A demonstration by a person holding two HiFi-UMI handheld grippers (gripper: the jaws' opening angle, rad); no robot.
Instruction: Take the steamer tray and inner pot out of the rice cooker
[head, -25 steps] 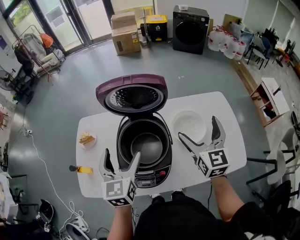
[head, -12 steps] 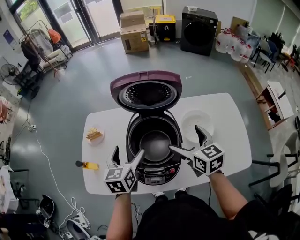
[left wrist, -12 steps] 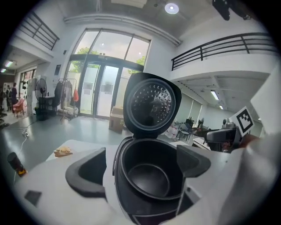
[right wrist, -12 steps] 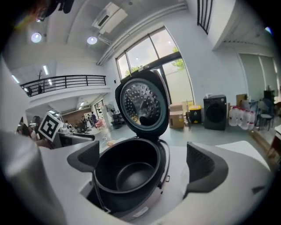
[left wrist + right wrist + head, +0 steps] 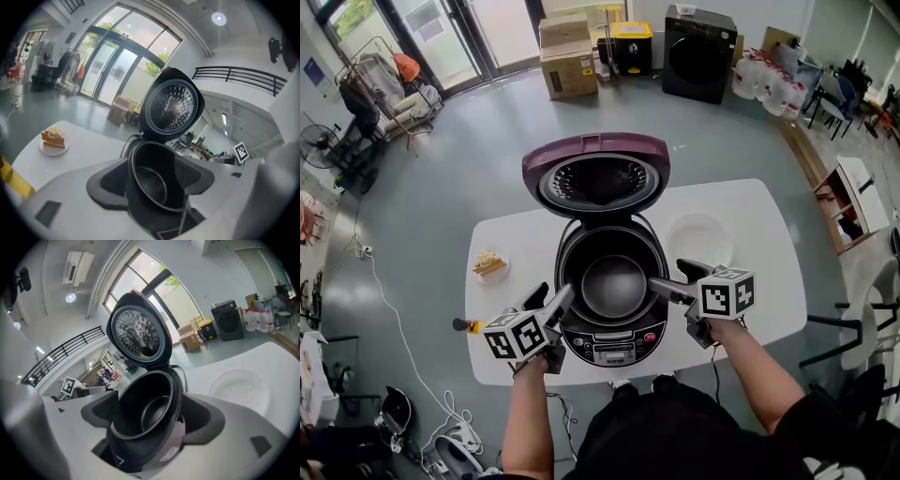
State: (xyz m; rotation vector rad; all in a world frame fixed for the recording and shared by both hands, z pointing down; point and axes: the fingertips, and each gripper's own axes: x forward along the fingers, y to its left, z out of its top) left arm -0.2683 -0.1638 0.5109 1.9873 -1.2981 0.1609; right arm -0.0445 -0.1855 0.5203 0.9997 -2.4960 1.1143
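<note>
Two grippers flanked the open rice cooker [image 5: 614, 345], jaws apart.
Left gripper [image 5: 553, 293] and right gripper [image 5: 668, 274] had both just been narrowing, and the cooker's rim showed between each pair of jaws, with no pad seen pressing on it. Inner pot [image 5: 614, 286] sat in the cooker beneath the raised lid [image 5: 598, 173]. Steamer tray [image 5: 699, 240] lay out on the white table [image 5: 769, 291], just right of the cooker.
</note>
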